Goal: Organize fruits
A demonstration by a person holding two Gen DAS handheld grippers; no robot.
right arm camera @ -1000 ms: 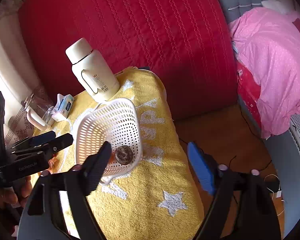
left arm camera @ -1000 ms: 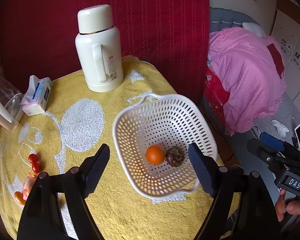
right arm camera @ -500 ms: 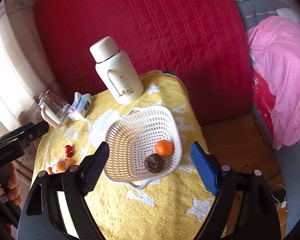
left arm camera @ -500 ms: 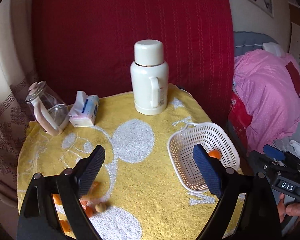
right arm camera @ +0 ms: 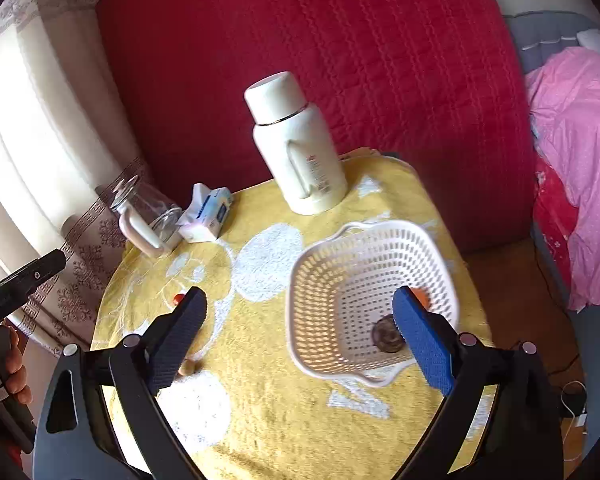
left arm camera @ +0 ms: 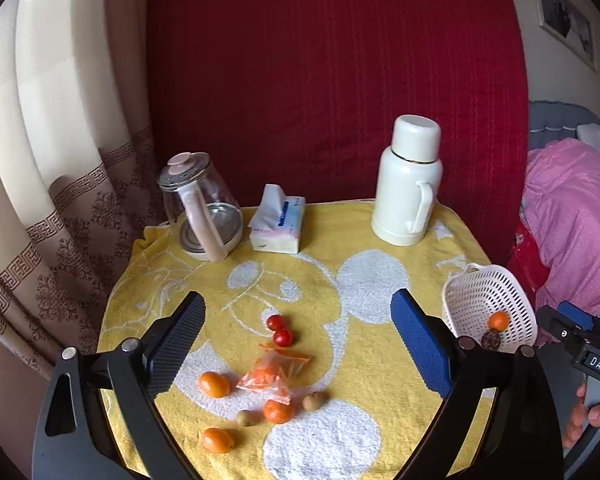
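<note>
- Left gripper (left arm camera: pixel 296 340): I have swung it away from the basket (left arm camera: pixel 476 280) and over the loose fruit; its jaws have just been opening and now stand wide with nothing between them.
- Right gripper (right arm camera: pixel 298 336): its jaws have likewise just been opening and hold nothing; it hangs over the table in front of the basket, whose near wall shows between the fingers.
- Basket contents: one orange (left arm camera: pixel 499 321) and a dark brown round fruit (right arm camera: pixel 386 336) lie on the bottom, so I judge two pieces sorted and both grippers free for the next pick.
- Fruit left on the yellow towel (left arm camera: pixel 340 240): two small red fruits (left arm camera: pixel 279 330), touching; three small oranges (left arm camera: pixel 214 384); two small brown fruits (left arm camera: pixel 313 401); and a clear bag (left arm camera: pixel 274 372) holding more orange fruit. All sit near the front edge, well apart from the basket at the right edge.
- Likely next target: the red pair lies midway between my left fingers.
- Surroundings: a white thermos (left arm camera: pixel 410 184), a tissue box (left arm camera: pixel 278 226) and a glass kettle (left arm camera: pixel 204 216) stand along the back, clear of the fruit.
- Obstacles: nothing stands between fruit and basket. The pieces crowd the bag, so I could nudge a neighbour and set round fruit rolling towards the edge.
</note>
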